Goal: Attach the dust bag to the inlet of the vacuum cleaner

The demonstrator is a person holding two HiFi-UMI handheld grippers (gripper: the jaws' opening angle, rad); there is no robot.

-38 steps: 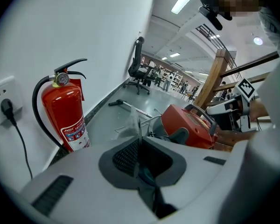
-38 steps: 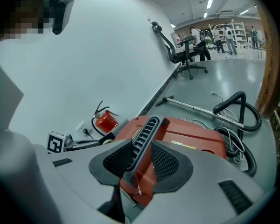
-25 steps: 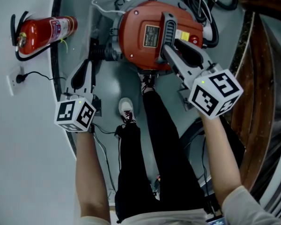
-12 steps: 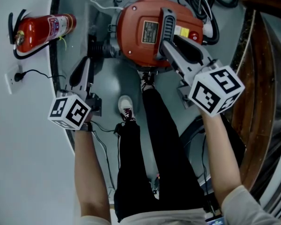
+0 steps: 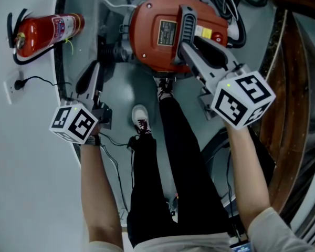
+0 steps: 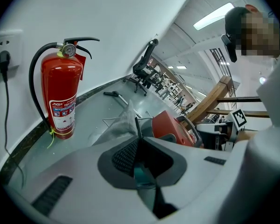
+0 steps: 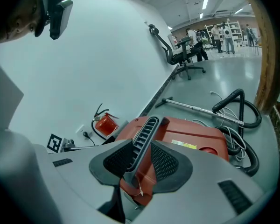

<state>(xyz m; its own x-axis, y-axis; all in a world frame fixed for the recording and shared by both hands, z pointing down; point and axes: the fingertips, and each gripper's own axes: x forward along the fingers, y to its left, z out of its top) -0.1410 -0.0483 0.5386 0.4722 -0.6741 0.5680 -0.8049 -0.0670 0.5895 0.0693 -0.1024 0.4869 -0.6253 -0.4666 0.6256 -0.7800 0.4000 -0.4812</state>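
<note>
The red vacuum cleaner (image 5: pixel 163 35) lies on the floor ahead of the person's feet. My right gripper (image 5: pixel 186 50) is shut on its black ribbed handle (image 5: pixel 187 22), and in the right gripper view the handle (image 7: pixel 144 136) runs up between the pads of that gripper (image 7: pixel 139 160). The grey dust bag (image 5: pixel 109 30) lies at the cleaner's left side by a black ribbed inlet (image 5: pixel 113 54). My left gripper (image 5: pixel 97 67) reaches to it. In the left gripper view the gripper (image 6: pixel 137 146) is shut on a thin dark edge of the bag (image 6: pixel 122 121), with the cleaner (image 6: pixel 170 127) behind.
A red fire extinguisher (image 5: pixel 44 33) stands by the wall at the left, near a socket with a plugged cord (image 5: pixel 16 85). A black hose (image 5: pixel 233 4) coils behind the cleaner. A wooden railing (image 5: pixel 291 88) runs along the right. The person's shoes (image 5: pixel 140 121) stand just below the cleaner.
My left gripper has drifted a little left and toward the person. The right gripper has stayed shut on the handle, and the cleaner sits slightly higher in the head view.
</note>
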